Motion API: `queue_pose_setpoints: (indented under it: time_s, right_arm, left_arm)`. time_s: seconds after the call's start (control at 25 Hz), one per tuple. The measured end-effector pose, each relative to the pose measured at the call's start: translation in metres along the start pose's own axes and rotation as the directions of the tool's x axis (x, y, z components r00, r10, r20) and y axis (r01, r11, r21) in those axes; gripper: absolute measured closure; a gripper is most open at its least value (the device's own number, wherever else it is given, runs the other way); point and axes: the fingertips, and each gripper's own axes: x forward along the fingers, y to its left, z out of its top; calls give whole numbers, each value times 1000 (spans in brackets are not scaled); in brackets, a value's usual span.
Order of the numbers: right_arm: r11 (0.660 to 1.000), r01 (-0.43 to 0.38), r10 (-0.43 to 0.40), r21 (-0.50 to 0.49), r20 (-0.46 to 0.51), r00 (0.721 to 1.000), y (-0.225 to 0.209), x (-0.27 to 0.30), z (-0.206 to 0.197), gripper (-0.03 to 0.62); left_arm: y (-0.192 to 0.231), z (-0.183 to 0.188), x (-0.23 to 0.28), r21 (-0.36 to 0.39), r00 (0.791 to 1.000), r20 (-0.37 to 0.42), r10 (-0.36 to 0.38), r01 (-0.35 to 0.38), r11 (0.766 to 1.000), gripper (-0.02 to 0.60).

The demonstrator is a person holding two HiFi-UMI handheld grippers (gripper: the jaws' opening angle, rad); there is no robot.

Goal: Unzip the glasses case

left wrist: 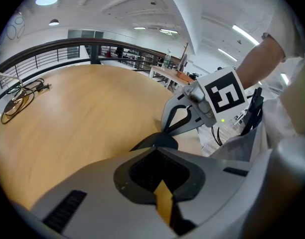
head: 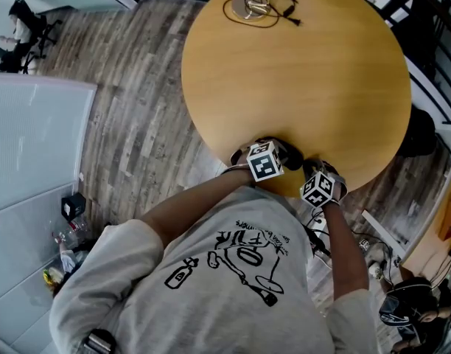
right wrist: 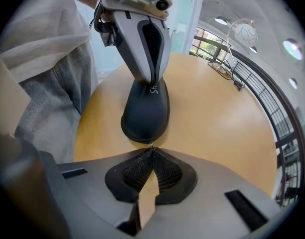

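Glasses case [right wrist: 145,111] at table's [right wrist: 217,113] near edge, apparently zipped. Left gripper [right wrist: 151,83] clenched on one end; right gripper [right wrist: 151,152] pinching zipper pull [right wrist: 150,145] opposite. Next, probably: draw pull along seam, left bracing.

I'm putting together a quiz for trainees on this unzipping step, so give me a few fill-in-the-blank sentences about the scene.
The glasses case is ____ in colour.
It lies on a ____ wooden table.
The left gripper clamps the ____.
The right gripper is ____ on the zipper pull.
Missing words: black; round; glasses case; shut.
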Motion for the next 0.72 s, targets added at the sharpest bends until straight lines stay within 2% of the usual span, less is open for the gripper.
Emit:
queue_pose_setpoints:
  time_s: [0.28,0.72]
  right_arm:
    - [991,-2,-3,-137,-35,999,-12,4,4,572]
    - [960,-13,-5,-279,-61,998,-28,6,14,572]
  left_arm:
    - [1,2,-1,-14,1000,17,5,-5,1000,575]
    - [3,2,-3,-19,1000,25,11,-11,1000,576]
